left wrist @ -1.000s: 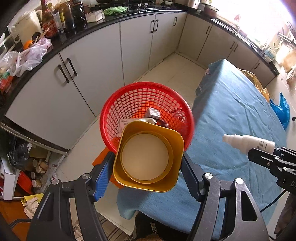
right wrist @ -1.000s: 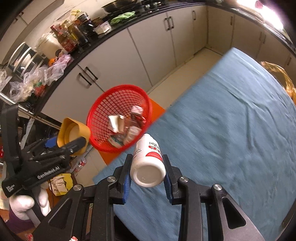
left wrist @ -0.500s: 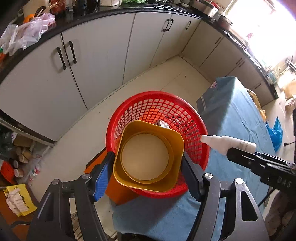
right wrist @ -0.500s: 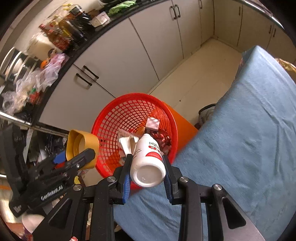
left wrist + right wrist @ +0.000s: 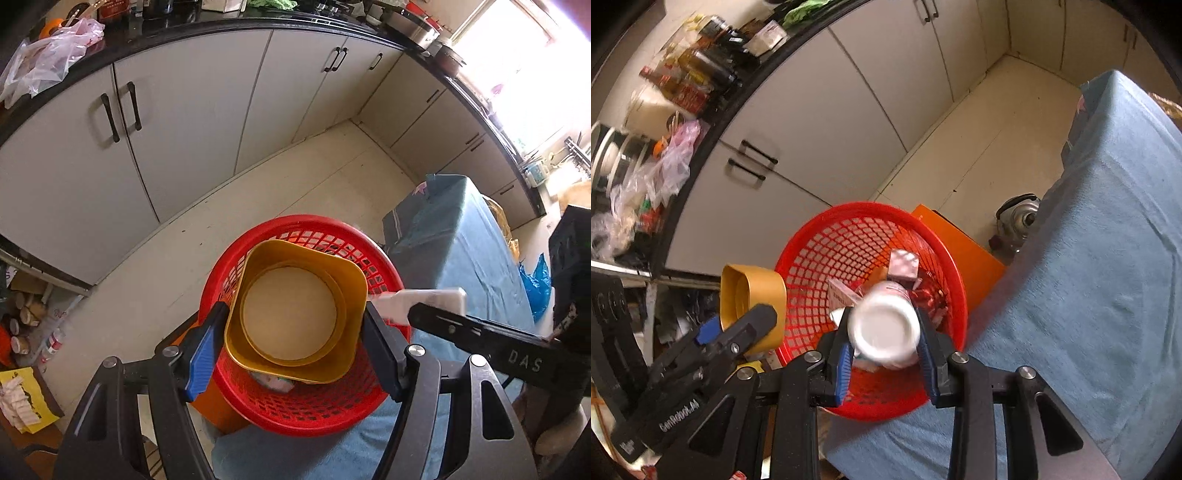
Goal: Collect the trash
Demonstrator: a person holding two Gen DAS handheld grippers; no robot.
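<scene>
Over the red basket (image 5: 871, 306), the right gripper (image 5: 884, 332) is opening around a white bottle (image 5: 884, 330) pointing neck-down into the trash, while the left gripper (image 5: 295, 332) is clamping a yellow tub (image 5: 295, 310) directly above it.

Basket (image 5: 871, 258) beside table (image 5: 1108, 295) edge; tub (image 5: 295, 314), bottle (image 5: 884, 328) above basket; cabinets (image 5: 184, 129) behind.

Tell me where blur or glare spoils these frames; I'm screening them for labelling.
Right wrist view: the white bottle between the opening right gripper's jaws is motion-smeared, the shelf bottles too. Left wrist view: the window is blown out; the yellow tub stays sharp.
</scene>
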